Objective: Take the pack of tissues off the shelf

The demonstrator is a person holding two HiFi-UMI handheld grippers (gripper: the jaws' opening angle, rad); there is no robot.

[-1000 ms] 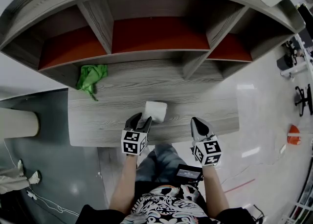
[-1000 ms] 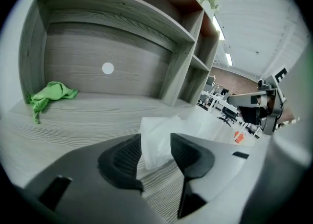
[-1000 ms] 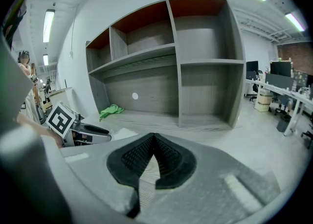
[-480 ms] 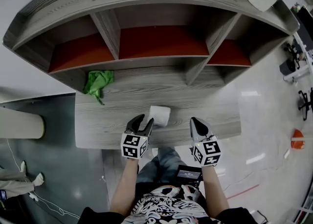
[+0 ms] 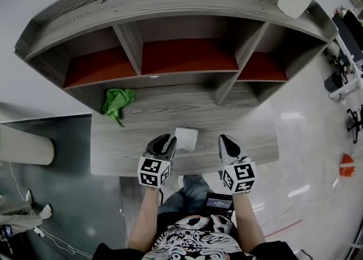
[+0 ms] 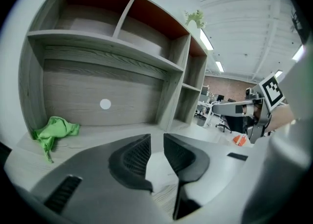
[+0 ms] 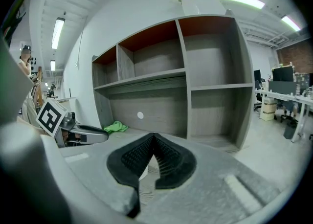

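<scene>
While empty left tongs (image 5: 168,139) just half-closed, right tongs (image 5: 224,139) shut, the white tissue pack (image 5: 187,138) lies flat.

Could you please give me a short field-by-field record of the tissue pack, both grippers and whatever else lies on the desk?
Tissue pack: lying on the desk top near its front edge, not gripped
Left gripper: jaws have just been closing, narrow gap left, nothing between them; pack close by its tips
Right gripper: jaws together, empty
Green cloth: crumpled at the desk's left rear
</scene>
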